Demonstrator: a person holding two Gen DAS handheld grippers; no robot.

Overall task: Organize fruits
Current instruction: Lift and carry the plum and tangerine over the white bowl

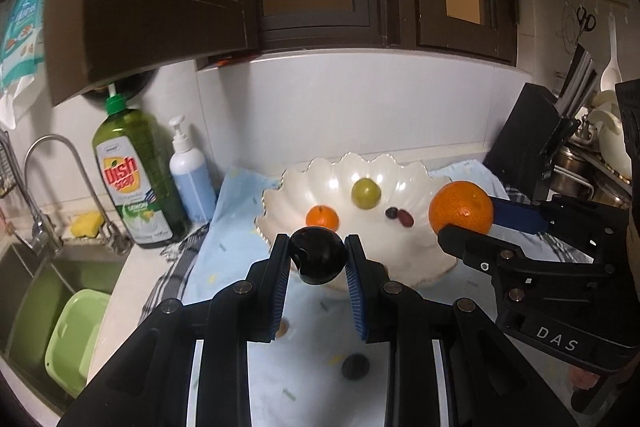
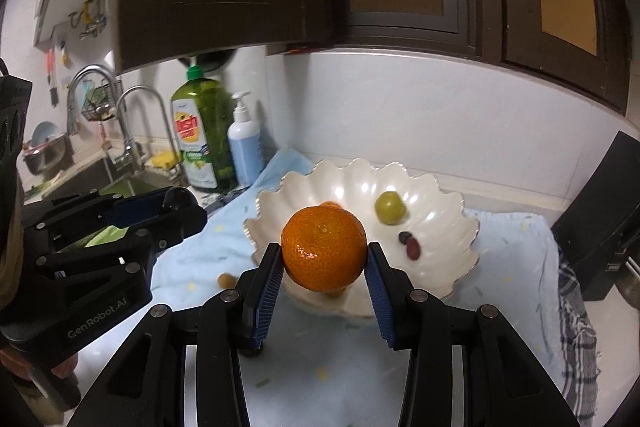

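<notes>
The dark plum (image 1: 318, 255) sits between the blue pads of the left tongs (image 1: 318, 269), in front of the white bowl (image 1: 400, 167). The big orange (image 2: 324, 253) sits between the pads of the right tongs (image 2: 325, 281), just before the bowl's near rim. In the bowl I count one small orange (image 1: 322, 218), one green fruit (image 1: 365, 193) and two dark grapes (image 1: 400, 215). One dark fruit (image 1: 355, 366) lies on the blue cloth (image 1: 240, 195). Both tongs are pinching their fruit, the right spread wider.
</notes>
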